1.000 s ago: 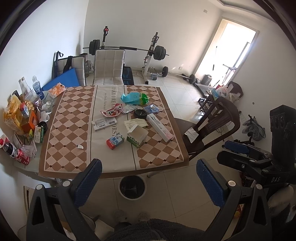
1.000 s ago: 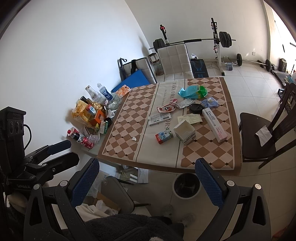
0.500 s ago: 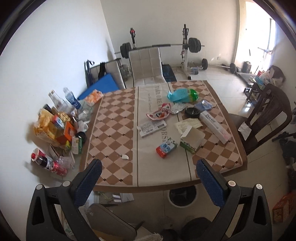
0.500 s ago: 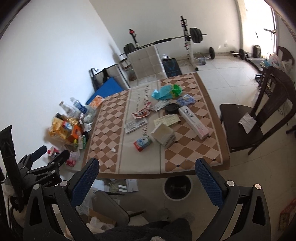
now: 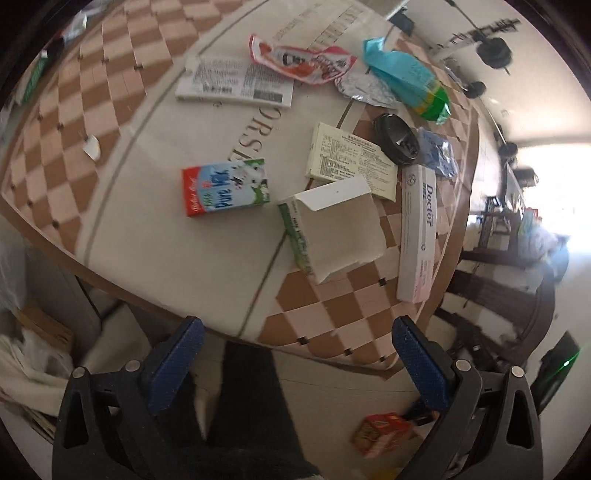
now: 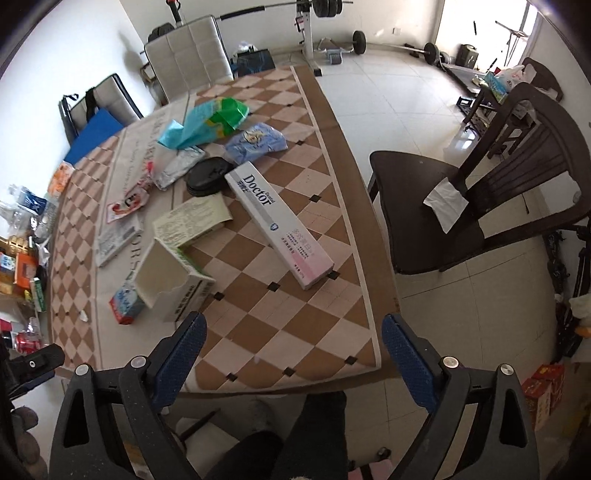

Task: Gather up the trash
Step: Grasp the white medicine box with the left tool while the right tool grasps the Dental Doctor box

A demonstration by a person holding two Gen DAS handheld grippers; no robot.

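Trash lies on the checkered tablecloth (image 5: 325, 306): an open white-and-green carton (image 5: 332, 232) (image 6: 170, 280), a red-and-blue milk box (image 5: 225, 186) (image 6: 125, 301), a long "Doctor" toothpaste box (image 5: 417, 232) (image 6: 277, 221), a yellow leaflet box (image 5: 351, 160), a black lid (image 5: 395, 138), a red wrapper (image 5: 303, 62) and a teal bag (image 5: 406, 83) (image 6: 207, 122). My left gripper (image 5: 295, 358) is open and empty above the table's near edge. My right gripper (image 6: 291, 354) is open and empty over the near right corner.
A dark chair (image 6: 461, 192) with a tissue on its seat stands right of the table. Bottles and snack packs (image 6: 22, 258) crowd the left edge. A white chair (image 6: 188, 59) and a barbell rack (image 6: 306, 22) stand behind. A red box (image 6: 543, 387) lies on the floor.
Both grippers have moved forward and down, close to the table's near edge. The left view now looks steeply down on the milk box and open carton. Both stay open.
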